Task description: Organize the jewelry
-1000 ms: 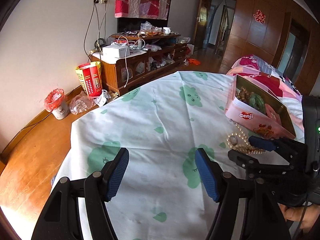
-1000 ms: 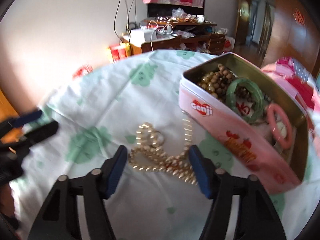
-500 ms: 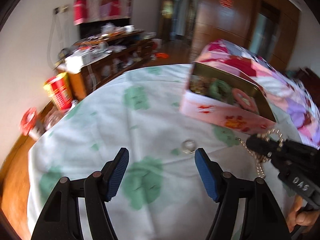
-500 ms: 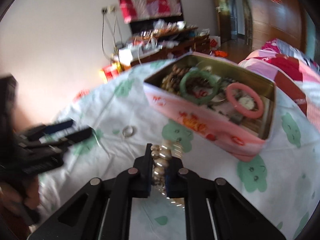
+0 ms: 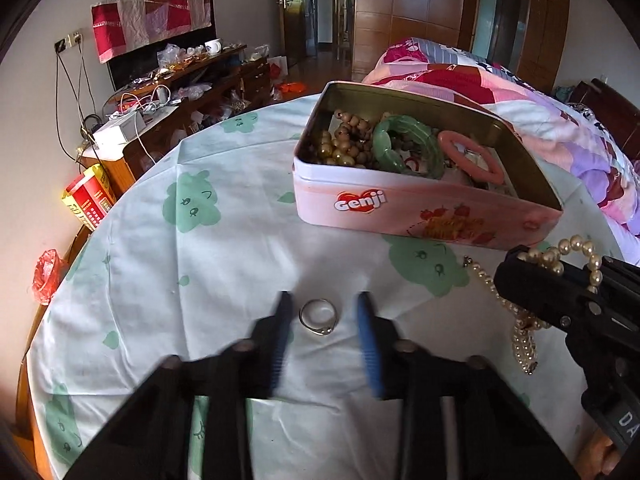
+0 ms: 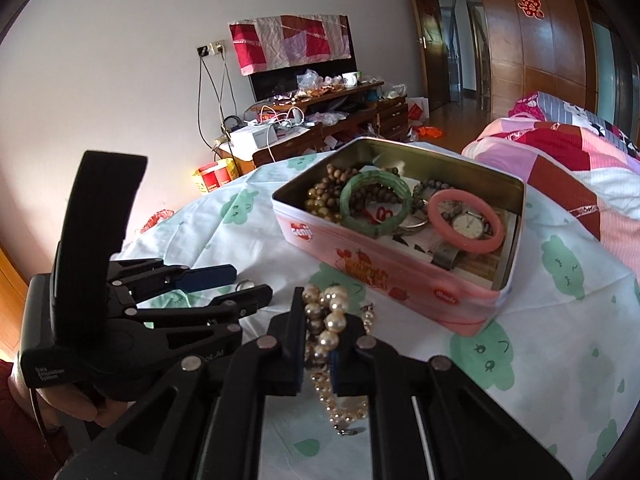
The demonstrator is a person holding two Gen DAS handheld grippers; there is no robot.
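Left wrist view: pink tin (image 5: 400, 208), lid off, on the green-patterned cloth (image 5: 224, 280) — inside lie brown beads (image 5: 344, 140), a green bangle (image 5: 408, 146) and a pink bangle (image 5: 472, 156). The left gripper (image 5: 323, 320) is closing, the silver ring (image 5: 319, 316) on the cloth between its pads, untouched. The right gripper (image 6: 319, 332) is clamped on the pearl necklace (image 6: 330, 320) — its strand dangles before the tin.
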